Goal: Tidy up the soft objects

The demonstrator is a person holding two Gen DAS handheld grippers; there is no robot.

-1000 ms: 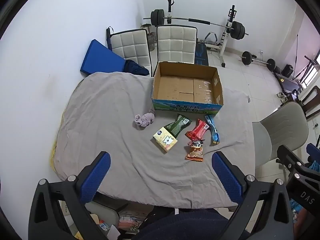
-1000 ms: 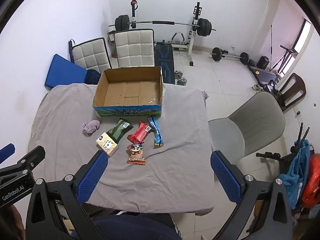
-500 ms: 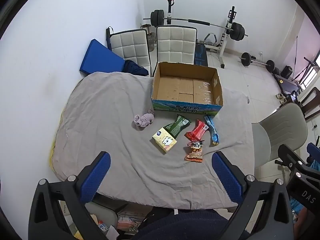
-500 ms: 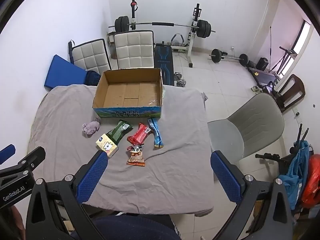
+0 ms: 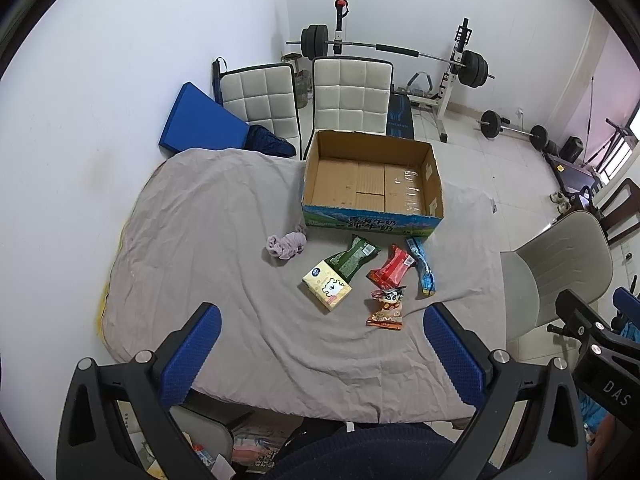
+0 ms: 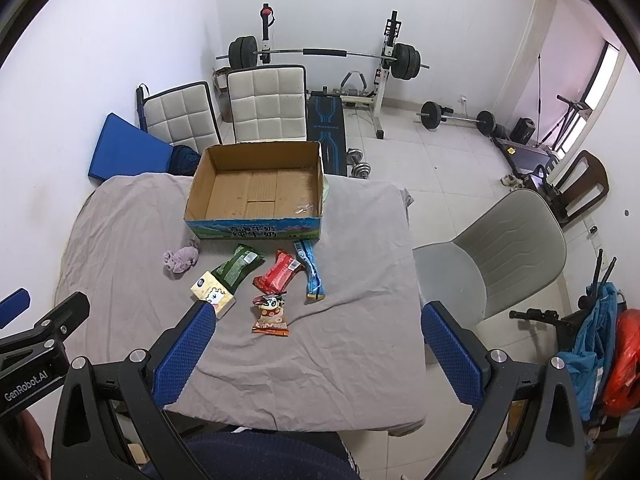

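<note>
An empty open cardboard box (image 5: 372, 148) (image 6: 256, 156) stands at the far side of the table. In front of it lie a crumpled lilac cloth (image 5: 286, 245) (image 6: 182, 259), a green packet (image 5: 354, 258) (image 6: 238, 266), a yellow tissue pack (image 5: 326, 289) (image 6: 212, 294), a red packet (image 5: 392, 271) (image 6: 278, 273), a blue packet (image 5: 421, 266) (image 6: 311, 266) and an orange cartoon snack bag (image 5: 387, 308) (image 6: 271, 314). My left gripper (image 5: 320, 316) and right gripper (image 6: 316, 312) are both open and empty, held high above the table's near edge.
A grey cloth covers the table (image 5: 200, 240) (image 6: 360, 280). Two white padded chairs (image 5: 350, 96) stand behind it and a grey chair (image 6: 508, 248) at its right. A blue mat (image 5: 196, 122) leans on the wall. A barbell rack (image 6: 320, 56) stands at the back.
Both views have shifted only slightly; the objects on the table have not moved and both grippers stay open.
</note>
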